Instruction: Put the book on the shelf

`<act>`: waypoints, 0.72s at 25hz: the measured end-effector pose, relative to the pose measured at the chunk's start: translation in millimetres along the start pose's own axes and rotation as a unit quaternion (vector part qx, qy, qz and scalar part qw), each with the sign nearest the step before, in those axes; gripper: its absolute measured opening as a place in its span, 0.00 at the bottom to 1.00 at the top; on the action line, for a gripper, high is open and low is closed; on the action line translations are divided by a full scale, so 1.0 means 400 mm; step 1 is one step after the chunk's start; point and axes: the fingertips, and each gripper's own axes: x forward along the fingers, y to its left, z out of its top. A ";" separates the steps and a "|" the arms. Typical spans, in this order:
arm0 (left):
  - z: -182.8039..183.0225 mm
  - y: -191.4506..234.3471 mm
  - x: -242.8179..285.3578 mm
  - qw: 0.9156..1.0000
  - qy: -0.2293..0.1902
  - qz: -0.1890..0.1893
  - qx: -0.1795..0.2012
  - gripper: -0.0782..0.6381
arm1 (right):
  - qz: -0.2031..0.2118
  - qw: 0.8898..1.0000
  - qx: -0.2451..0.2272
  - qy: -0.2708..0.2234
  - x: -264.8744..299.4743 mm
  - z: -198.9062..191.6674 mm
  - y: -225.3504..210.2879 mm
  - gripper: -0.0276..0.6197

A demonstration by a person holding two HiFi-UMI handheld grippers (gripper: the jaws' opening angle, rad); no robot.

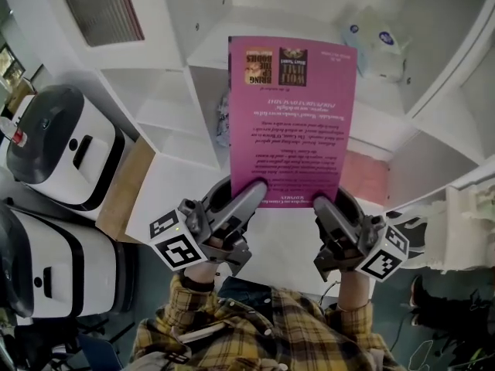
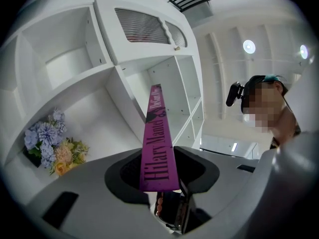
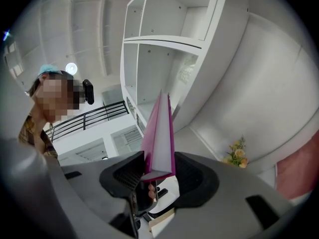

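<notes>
In the head view, one flat, rectangular book [image 1: 292,114] with a smooth pink cover printed in dark lines is held up in the air in front of one white shelf [image 1: 166,91] of square, flat-walled compartments, and it stands in none of them. Two grippers hold its near edge, the left gripper [image 1: 249,190] and the right gripper [image 1: 329,203], each grey and rounded with one black-and-white marker cube. Two glossy white machines [image 1: 66,141] with black fronts stand at the left, and one soft white packet [image 1: 377,43] lies in a compartment. In the left gripper view, the two grey fingers [image 2: 197,168] with dark ribbed pads are clamped on the book's narrow purple spine, and one bunch of blue and yellow flowers [image 2: 52,143] sits in the shelf. In the right gripper view, the two fingers are clamped on the book's opposite edge, where the white pages show between the pink covers.
</notes>
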 end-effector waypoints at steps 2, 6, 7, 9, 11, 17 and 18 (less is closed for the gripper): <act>0.001 0.000 -0.001 1.000 0.000 0.001 0.001 0.34 | 0.002 1.000 0.000 -0.001 0.001 -0.001 -0.001 0.32; -0.002 -0.001 0.000 1.000 0.005 0.004 0.001 0.34 | 0.005 1.000 0.001 -0.004 -0.002 -0.001 -0.002 0.32; -0.003 -0.001 0.000 1.000 0.005 0.004 0.002 0.34 | 0.006 1.000 0.000 -0.004 -0.003 -0.001 -0.002 0.32; -0.004 0.000 0.002 1.000 0.004 -0.001 0.006 0.34 | 0.011 1.000 -0.006 -0.005 -0.003 0.001 -0.004 0.32; -0.004 0.001 0.005 1.000 -0.002 -0.009 0.011 0.34 | 0.015 1.000 -0.016 -0.005 -0.002 0.006 -0.006 0.32; -0.004 0.002 0.002 1.000 -0.013 -0.019 0.001 0.34 | 0.007 1.000 -0.028 -0.002 -0.002 0.008 -0.001 0.32; -0.004 0.003 0.003 1.000 -0.014 -0.020 -0.001 0.34 | 0.004 1.000 -0.029 -0.003 -0.003 0.009 0.000 0.32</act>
